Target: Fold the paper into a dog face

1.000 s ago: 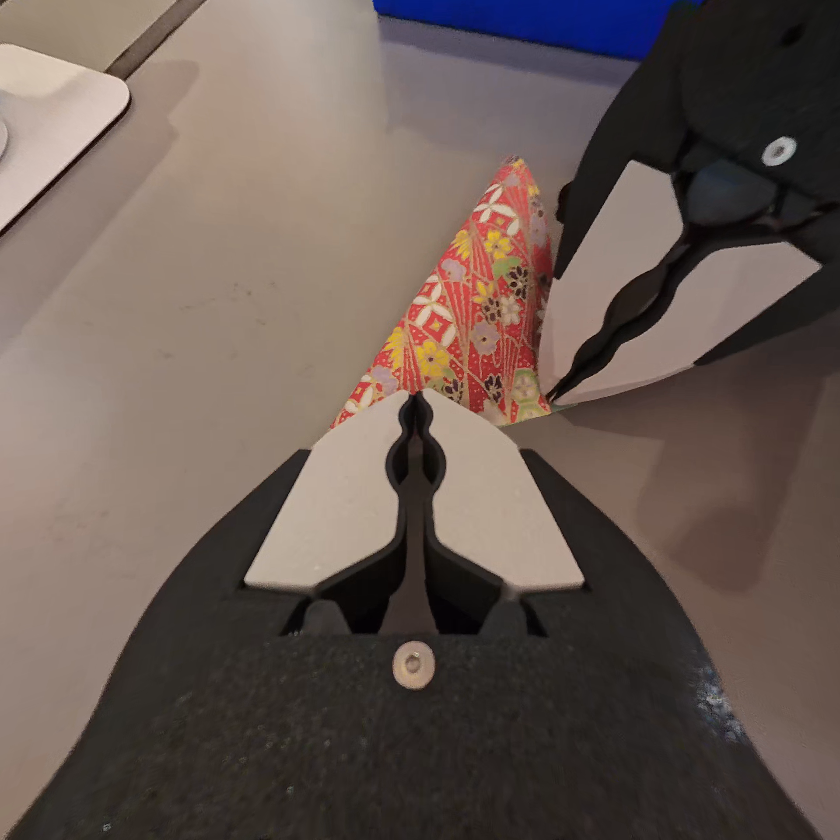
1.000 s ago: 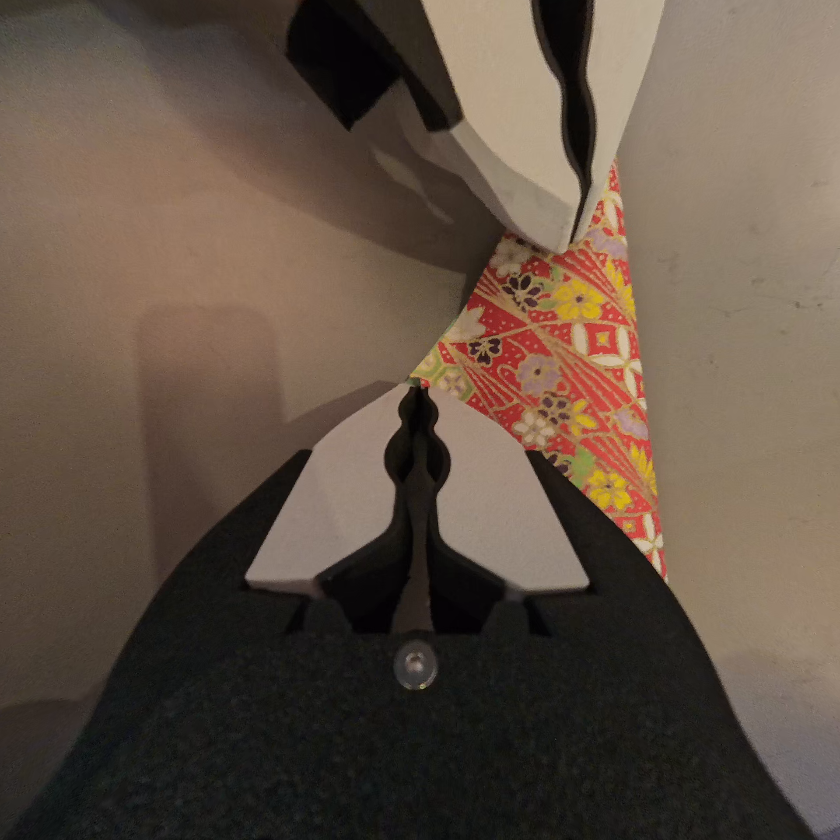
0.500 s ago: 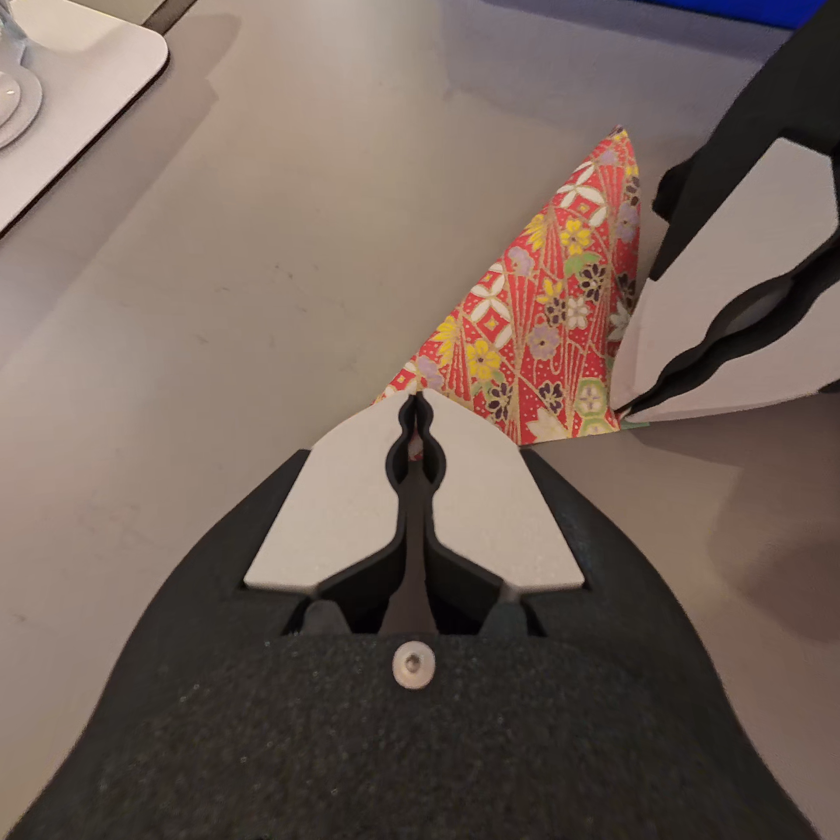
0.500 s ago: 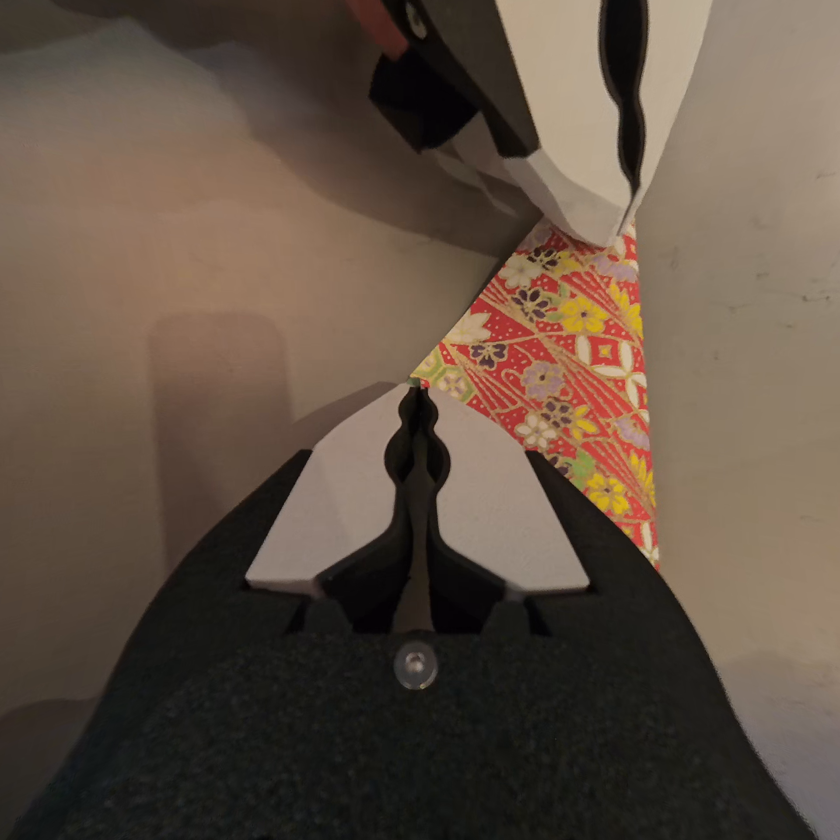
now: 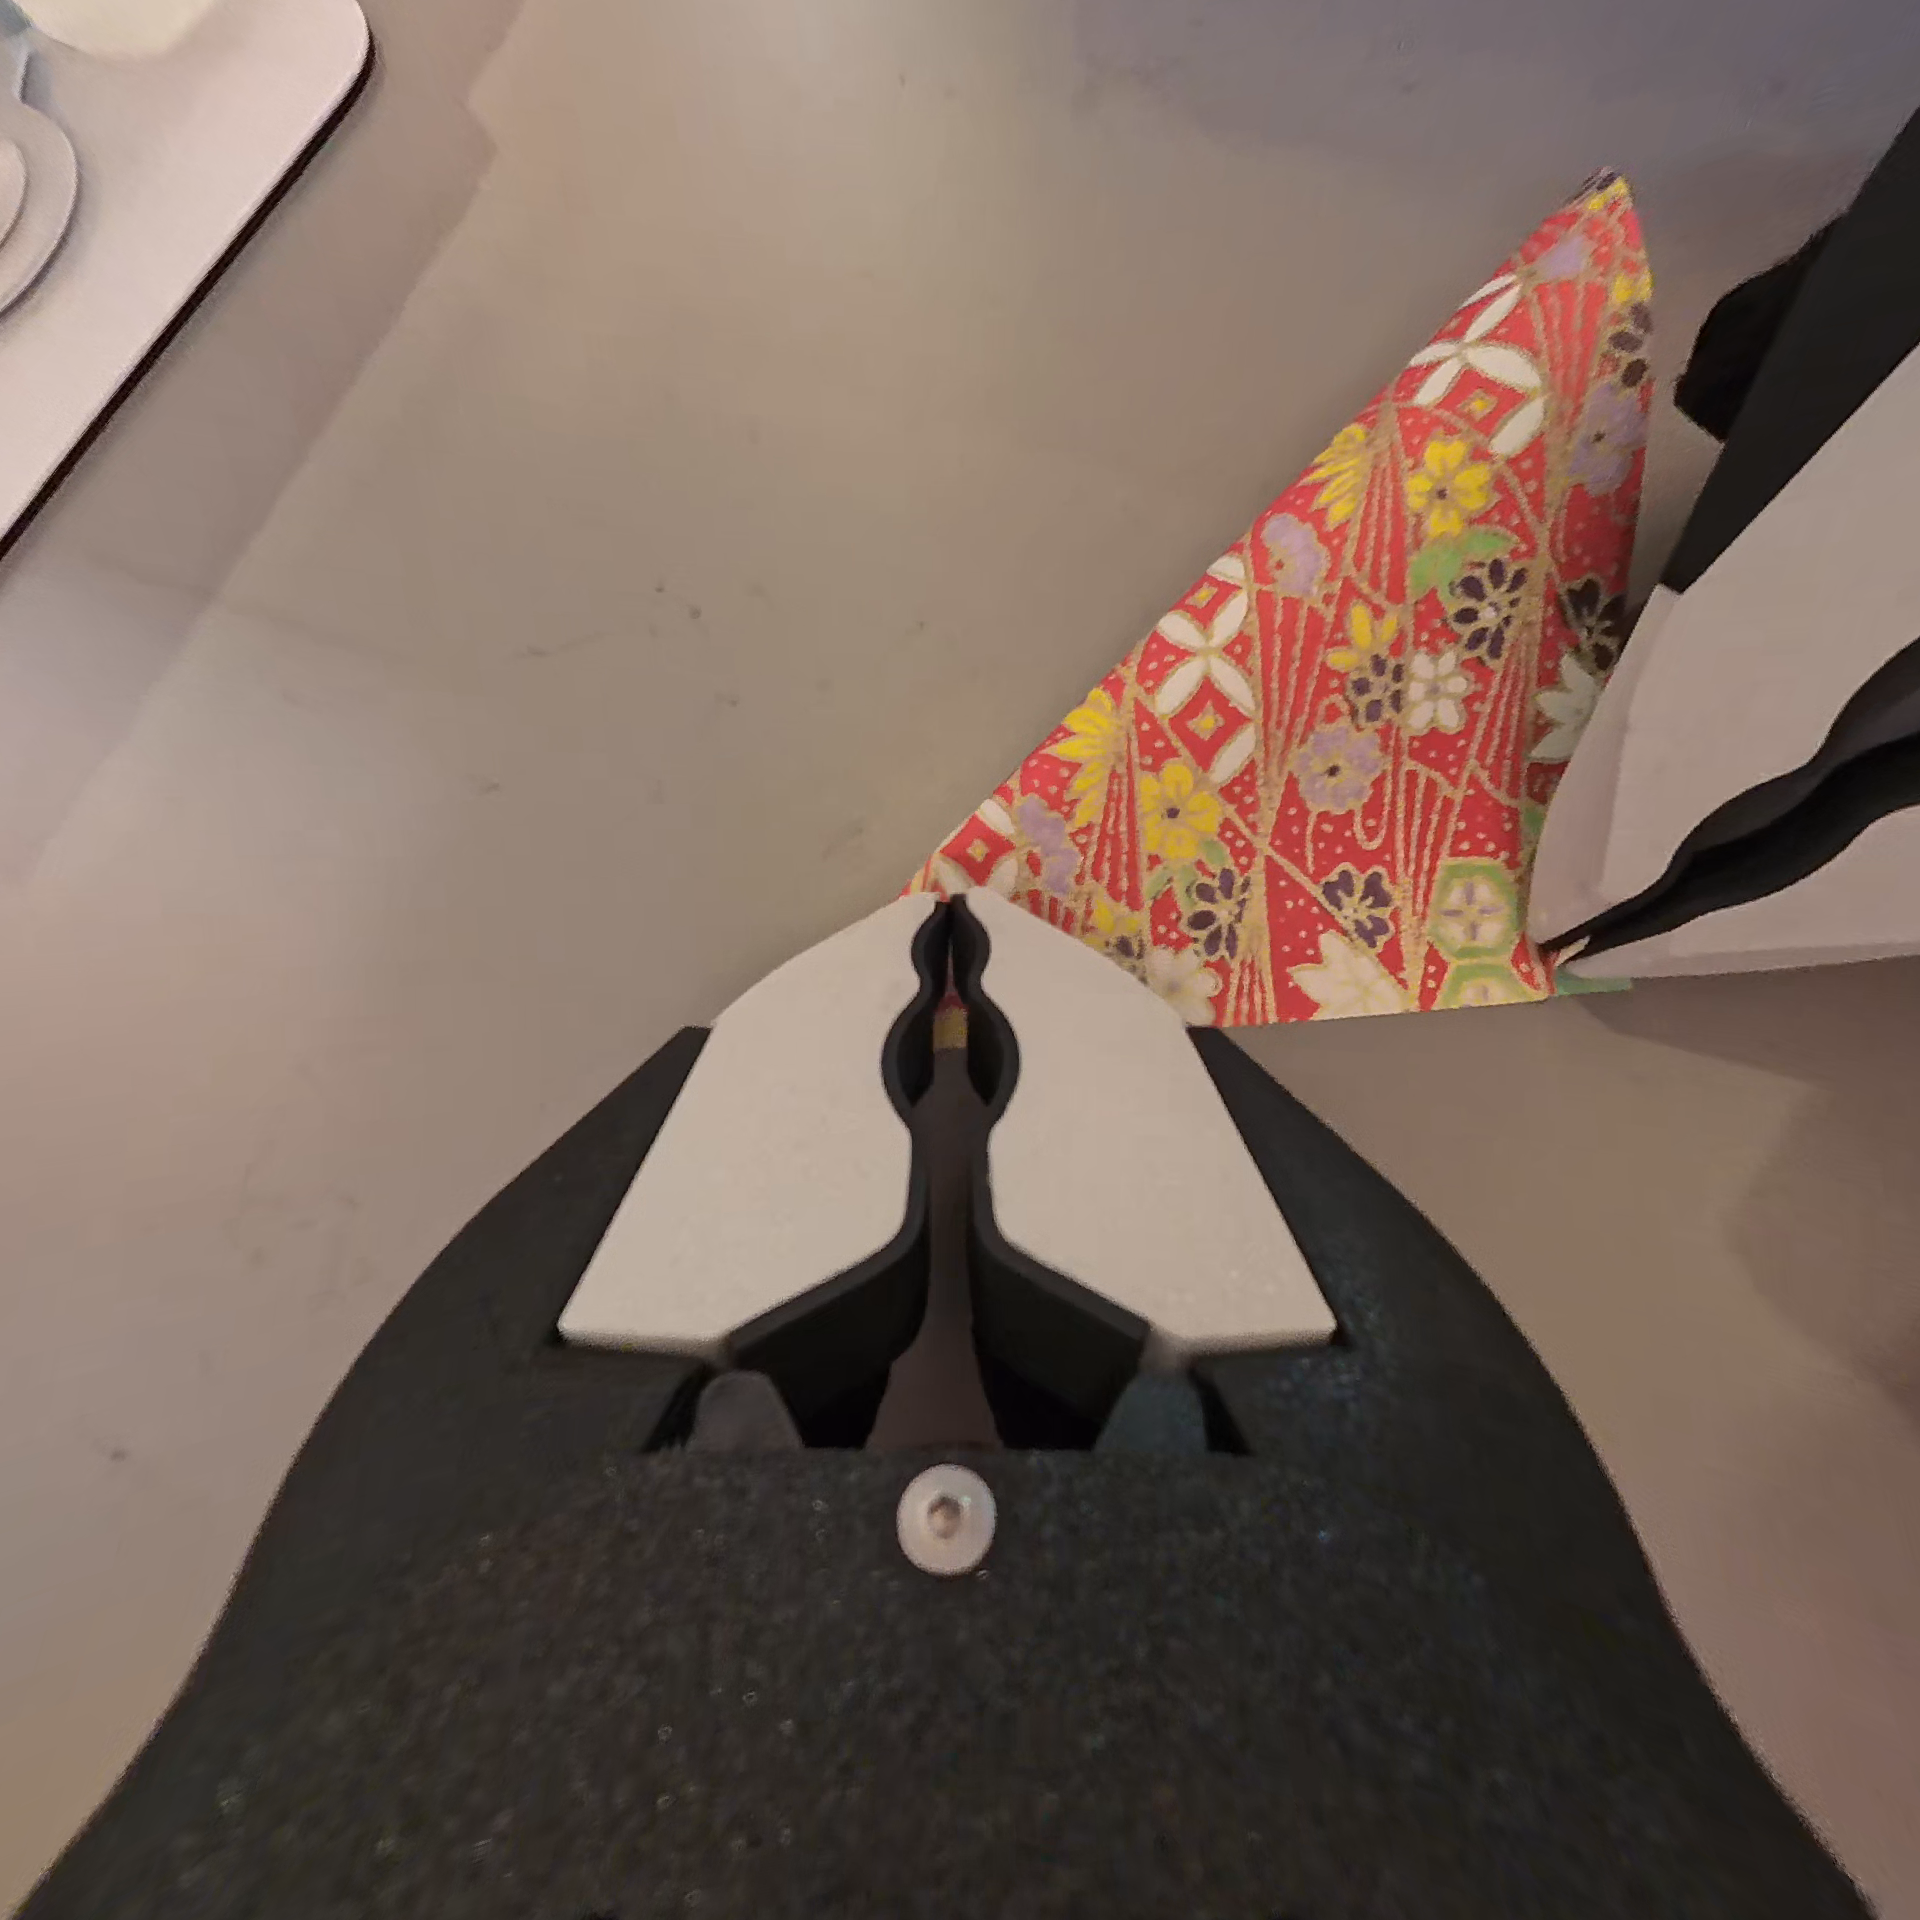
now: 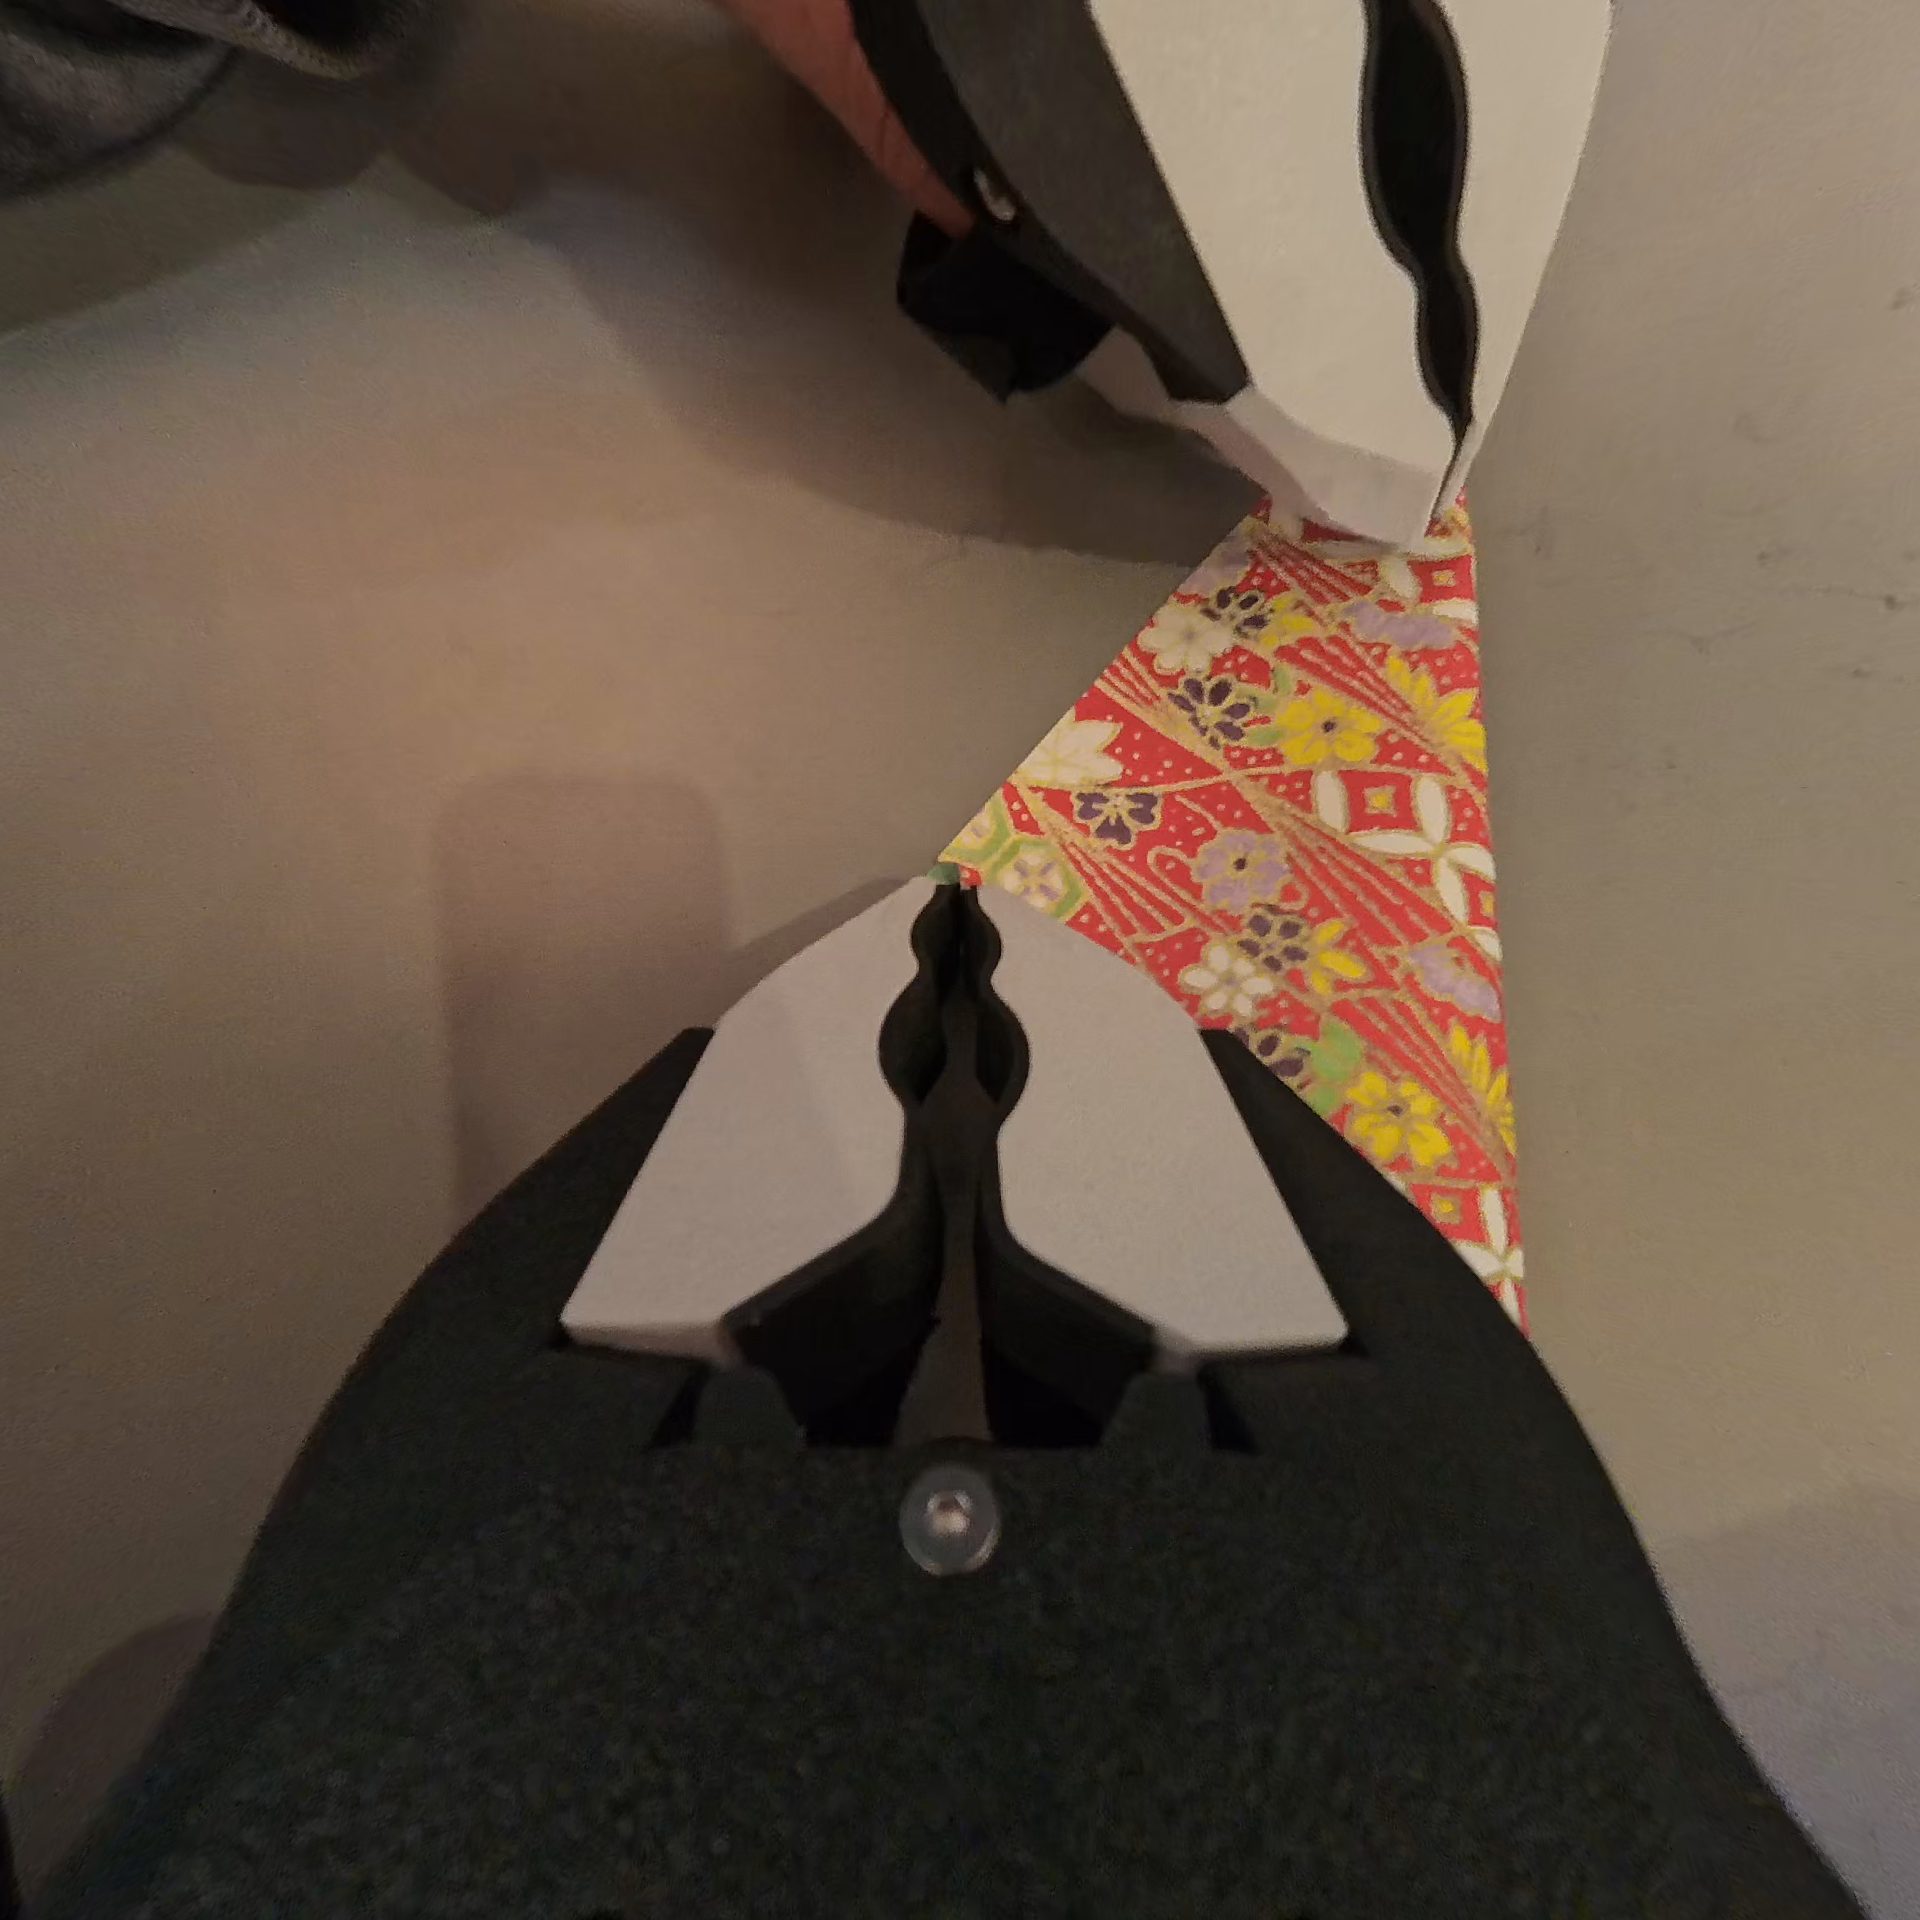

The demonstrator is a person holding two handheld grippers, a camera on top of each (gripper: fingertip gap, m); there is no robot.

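The paper (image 5: 1351, 727) is red with a flower pattern and is folded into a triangle over the grey table. It also shows in the right wrist view (image 6: 1309, 831). My left gripper (image 5: 951, 906) is shut on the triangle's near left corner. My right gripper (image 6: 951, 888) is shut on the greenish corner of the paper. In the left wrist view the right gripper (image 5: 1558, 945) comes in from the right edge. In the right wrist view the left gripper (image 6: 1455, 488) comes in from the top. The third corner points away, free. I cannot tell whether the paper touches the table.
A white board (image 5: 156, 260) with rounded corners lies at the far left of the grey table (image 5: 623, 623). A hand (image 6: 883, 135) holding the left gripper and a grey sleeve (image 6: 104, 83) show at the top of the right wrist view. My right fingertips sit around 10 cm from my left ones.
The two grippers have moved apart, each still shut on its corner. The paper between them has spread from a narrow shape into a wider triangle.
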